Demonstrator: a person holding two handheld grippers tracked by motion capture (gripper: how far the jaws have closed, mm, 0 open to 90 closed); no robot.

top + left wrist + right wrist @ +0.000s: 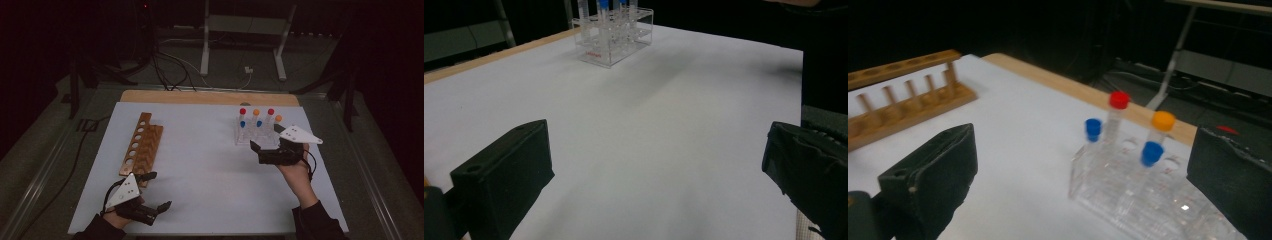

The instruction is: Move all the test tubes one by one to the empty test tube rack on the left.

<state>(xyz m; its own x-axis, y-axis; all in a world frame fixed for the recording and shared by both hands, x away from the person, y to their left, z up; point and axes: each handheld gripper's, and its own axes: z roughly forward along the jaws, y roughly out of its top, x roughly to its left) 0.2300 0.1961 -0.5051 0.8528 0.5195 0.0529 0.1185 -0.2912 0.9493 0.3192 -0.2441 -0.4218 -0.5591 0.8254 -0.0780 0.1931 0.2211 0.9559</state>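
On the white table (200, 165), the right gripper (257, 148) hovers just beside the near edge of the clear tube rack (255, 134), jaws spread wide and holding nothing. That rack stands at the far right and carries capped tubes: 2 red, 2 orange, 2 blue. Near the front left corner, the left gripper (159, 190) also gapes wide, empty, close to the wooden rack (141, 144).

The tabletop (200, 165) is white with a tan wooden edge at 12 o'clock. The clear rack (255, 135) holds tubes capped red (242, 111), orange (256, 112) and blue (242, 123). The brown wooden rack (141, 145) lies at 9 o'clock, and both claws are black.
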